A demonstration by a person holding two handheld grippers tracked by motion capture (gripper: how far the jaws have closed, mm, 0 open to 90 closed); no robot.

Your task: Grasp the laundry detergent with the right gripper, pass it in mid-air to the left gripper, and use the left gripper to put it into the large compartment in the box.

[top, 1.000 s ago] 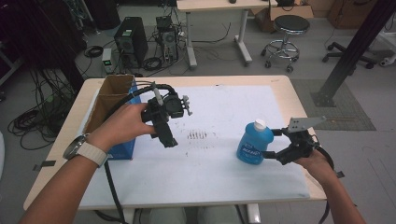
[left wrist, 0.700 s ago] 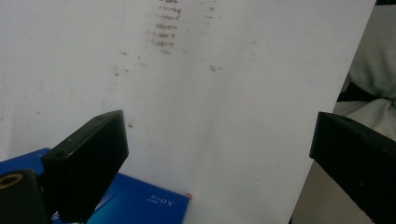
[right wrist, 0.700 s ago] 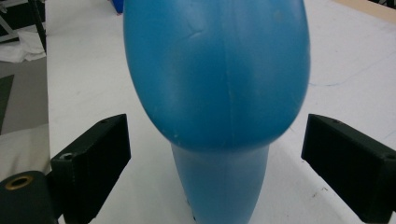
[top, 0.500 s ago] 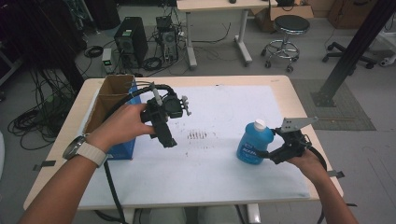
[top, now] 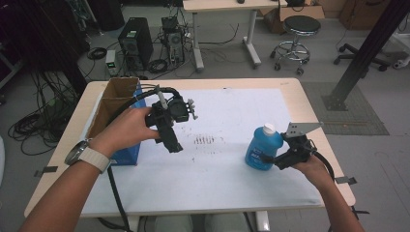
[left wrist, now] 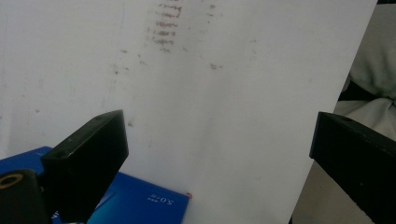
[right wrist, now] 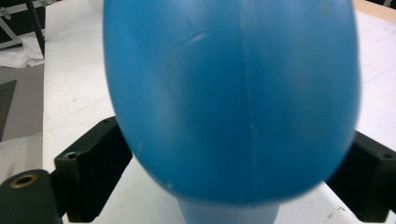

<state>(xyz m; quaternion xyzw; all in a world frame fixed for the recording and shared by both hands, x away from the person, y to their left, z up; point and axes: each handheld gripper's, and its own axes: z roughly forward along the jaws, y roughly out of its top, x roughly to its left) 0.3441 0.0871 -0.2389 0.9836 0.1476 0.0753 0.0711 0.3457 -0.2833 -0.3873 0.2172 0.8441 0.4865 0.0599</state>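
At left, beside the cardboard box [top: 113, 104]: left gripper [top: 175, 145] poised over the white sheet [top: 232, 111], spread wide, gripping nothing. Further right: blue bottle [top: 261, 150] upright near the sheet's right edge, flanked on both sides by the right gripper [top: 276, 161], just now closing in. Pressing yet or not? Cannot tell. Step in hand, by the look: taking hold of the bottle. Next: squeeze firmly on the sides, then lift without tipping.

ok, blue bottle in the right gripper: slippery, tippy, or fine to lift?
The blue bottle looks smooth and rounded between the closing right gripper jaws, so it may slip. Upright on the table, taller than wide, it could tip if nudged. Probably stiff plastic.
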